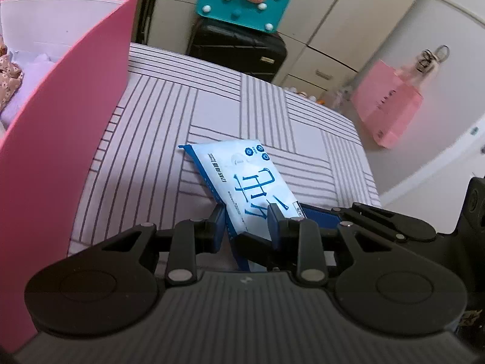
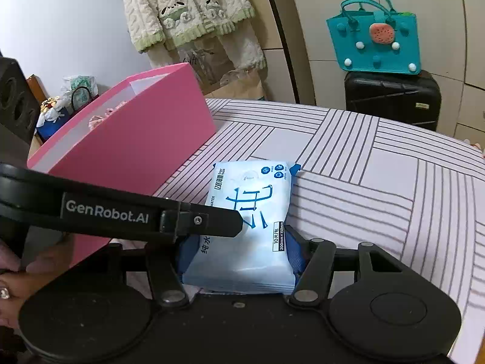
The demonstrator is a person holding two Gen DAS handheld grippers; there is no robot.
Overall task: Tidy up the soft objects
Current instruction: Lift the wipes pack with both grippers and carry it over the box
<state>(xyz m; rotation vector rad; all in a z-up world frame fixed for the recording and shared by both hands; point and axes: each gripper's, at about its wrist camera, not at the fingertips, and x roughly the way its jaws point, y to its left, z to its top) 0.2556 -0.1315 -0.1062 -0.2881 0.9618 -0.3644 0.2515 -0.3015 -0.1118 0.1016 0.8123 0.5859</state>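
Both tongs on the same wet-wipe pack, which lies on the striped bedsheet. My right gripper is clamped across the pack's near end, blue pads pressing in from both sides, jaws narrowed to the pack's width. My left gripper comes in from 9 o'clock in the right view; in its own view the blue pads pinch one side of the pack, jaws narrow, holding that side.

Pack's long axis runs straight ahead of the right tongs, 6 to 12 o'clock, far end free and resting on the sheet. From the left tongs the same pack angles off toward 11 o'clock.

Pink box stands at 10 o'clock from the right tongs, open-topped, fabric items already inside, its wall near the pack. From the left tongs it fills 9 o'clock, just beside.

Judgement: left side is nearer the box; the move is lift, carry toward 10 o'clock, clear the wall
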